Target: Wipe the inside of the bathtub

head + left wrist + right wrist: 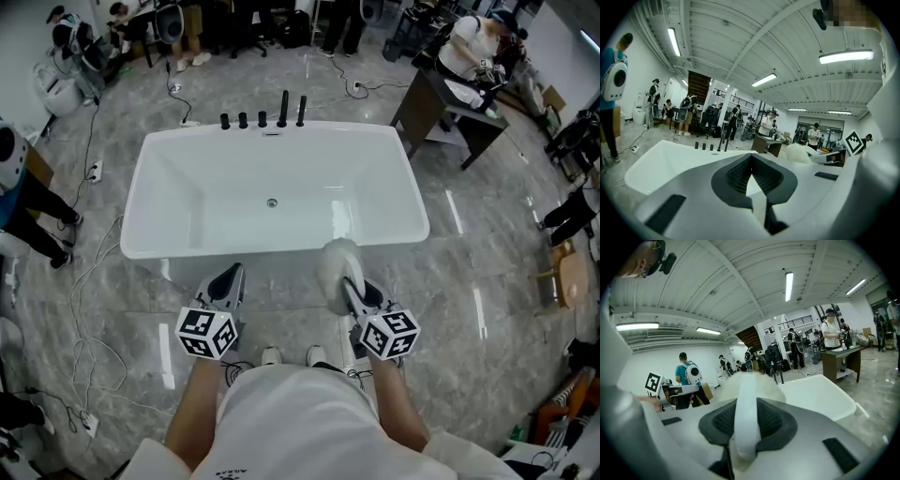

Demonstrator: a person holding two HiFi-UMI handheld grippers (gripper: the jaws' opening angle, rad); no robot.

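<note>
Marble flooring is surrounding the bathtub [202,202], just beyond the right gripper [349,285], jaws clamping a duster [336,261]; left gripper [233,276] jaws are sitting closed, empty.

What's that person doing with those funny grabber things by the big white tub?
A person stands at the near side of a white bathtub with a gripper in each hand. The right gripper is shut on the handle of a fluffy white duster, whose head is up by the tub's near rim, not down inside. The left gripper is shut and holds nothing. Wiping doesn't seem to have begun.
</note>
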